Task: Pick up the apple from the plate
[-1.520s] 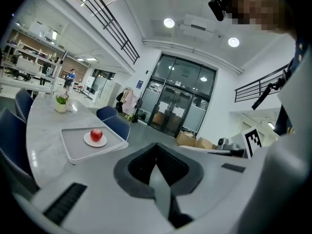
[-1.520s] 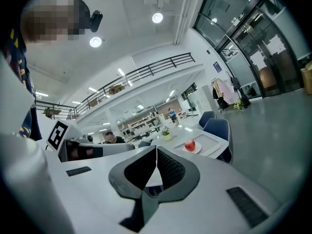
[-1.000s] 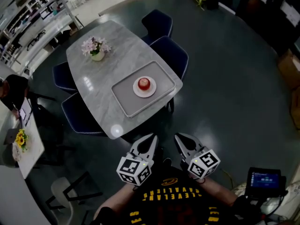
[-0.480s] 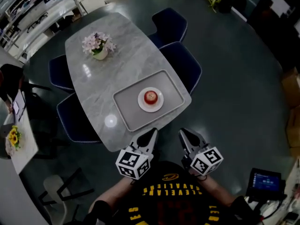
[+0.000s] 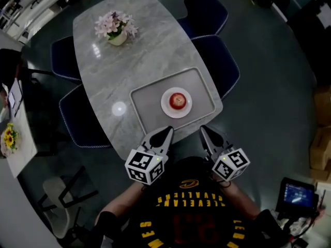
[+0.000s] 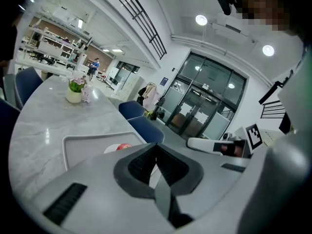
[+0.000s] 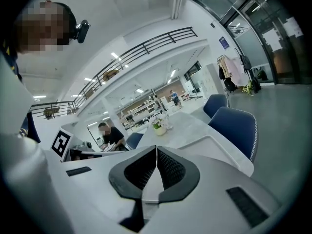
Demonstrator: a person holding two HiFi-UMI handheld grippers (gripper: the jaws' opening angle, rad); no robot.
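Note:
A red apple sits on a small white plate, which rests on a grey tray at the near end of a marble table. In the left gripper view the apple peeks out just above the jaws, on the tray. My left gripper hovers at the table's near edge, just short of the tray, jaws shut and empty. My right gripper is beside it, off the table's near corner, also shut with nothing held. The tray shows ahead in the right gripper view.
A vase of pink flowers stands at the table's far end. Dark blue chairs flank the table on the right and on the left. A person sits at another desk in the distance.
I have come closer to the table: the tray and apple sit nearer in view, and both grippers have advanced to the table's near edge. Both stay shut.

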